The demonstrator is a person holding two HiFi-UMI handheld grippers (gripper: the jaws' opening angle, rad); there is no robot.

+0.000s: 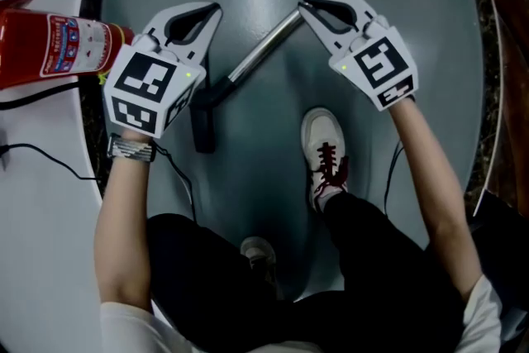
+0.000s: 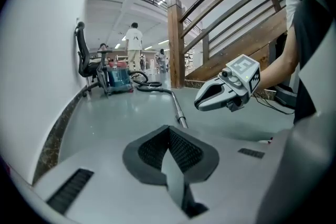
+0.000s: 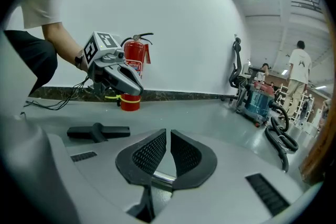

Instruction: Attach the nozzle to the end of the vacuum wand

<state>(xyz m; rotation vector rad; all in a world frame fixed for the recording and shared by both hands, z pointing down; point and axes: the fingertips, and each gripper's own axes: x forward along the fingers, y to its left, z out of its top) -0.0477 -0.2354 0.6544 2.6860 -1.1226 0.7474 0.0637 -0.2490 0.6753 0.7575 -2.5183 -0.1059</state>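
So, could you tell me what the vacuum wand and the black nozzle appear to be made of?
Vacuum wand: apparently metal, chrome or polished steel, given the bright streaks along its slim silvery tube. Nozzle: probably moulded plastic, matte black; it shows no glints and has a plain T shape, though rubber cannot be excluded.

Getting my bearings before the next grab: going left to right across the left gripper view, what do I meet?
Chair → vacuum → hose → post → right gripper.
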